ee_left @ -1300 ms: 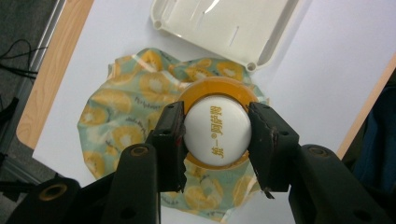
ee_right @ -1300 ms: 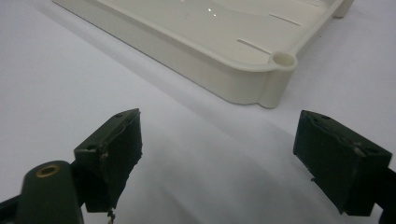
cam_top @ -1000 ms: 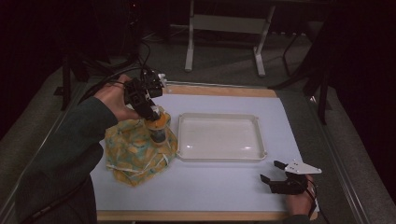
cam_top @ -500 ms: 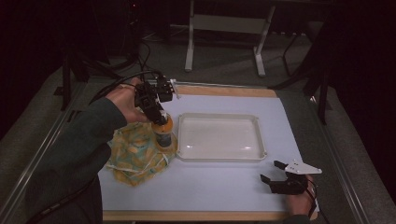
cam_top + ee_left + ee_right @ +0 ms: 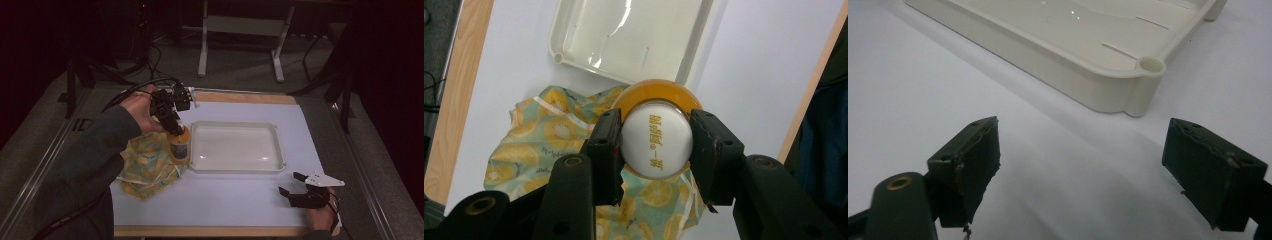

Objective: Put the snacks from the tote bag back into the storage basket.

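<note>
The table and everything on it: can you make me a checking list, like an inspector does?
Surface: white table top with a wooden edge, bare at the front.
Job's things: orange bottle with a white cap, held upright above the fruit-print cloth, just beside the white tray. The tray has nothing in it.
Clutter: nothing seen.
Grippers: left gripper is shut on the bottle's cap, one jaw on each side. Right gripper is open at the front right of the table, near the tray's corner, holding nothing.
Cables: black cable runs from the left gripper off the table's far left.
Surroundings: dark room, grey floor, a metal stand behind the table.
</note>
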The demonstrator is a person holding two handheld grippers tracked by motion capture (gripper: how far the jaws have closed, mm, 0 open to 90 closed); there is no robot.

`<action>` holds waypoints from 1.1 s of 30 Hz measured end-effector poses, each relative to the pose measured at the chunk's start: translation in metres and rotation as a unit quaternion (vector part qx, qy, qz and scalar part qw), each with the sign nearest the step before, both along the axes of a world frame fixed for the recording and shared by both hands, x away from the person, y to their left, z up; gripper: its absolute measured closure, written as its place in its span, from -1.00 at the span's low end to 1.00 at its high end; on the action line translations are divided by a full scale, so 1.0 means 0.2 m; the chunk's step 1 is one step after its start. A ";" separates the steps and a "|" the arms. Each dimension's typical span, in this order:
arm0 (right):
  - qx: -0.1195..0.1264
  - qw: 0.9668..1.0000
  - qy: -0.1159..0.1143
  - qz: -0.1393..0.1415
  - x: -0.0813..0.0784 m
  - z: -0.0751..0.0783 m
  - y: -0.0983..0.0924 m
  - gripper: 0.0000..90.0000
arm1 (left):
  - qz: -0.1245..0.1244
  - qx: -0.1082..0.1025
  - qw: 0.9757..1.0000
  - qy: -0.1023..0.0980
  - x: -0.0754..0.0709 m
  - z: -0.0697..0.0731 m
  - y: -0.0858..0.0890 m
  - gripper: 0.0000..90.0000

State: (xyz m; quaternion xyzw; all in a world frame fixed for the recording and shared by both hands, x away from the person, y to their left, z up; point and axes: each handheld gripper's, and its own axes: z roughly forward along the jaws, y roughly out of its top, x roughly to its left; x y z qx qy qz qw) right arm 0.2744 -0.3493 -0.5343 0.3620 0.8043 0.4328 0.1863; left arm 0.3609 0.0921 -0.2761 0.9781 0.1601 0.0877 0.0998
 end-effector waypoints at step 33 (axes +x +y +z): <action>0.001 1.000 0.000 0.001 0.00 0.00 0.00 -0.66 | -0.033 0.003 0.999 0.003 0.05 -0.06 -0.17 0.31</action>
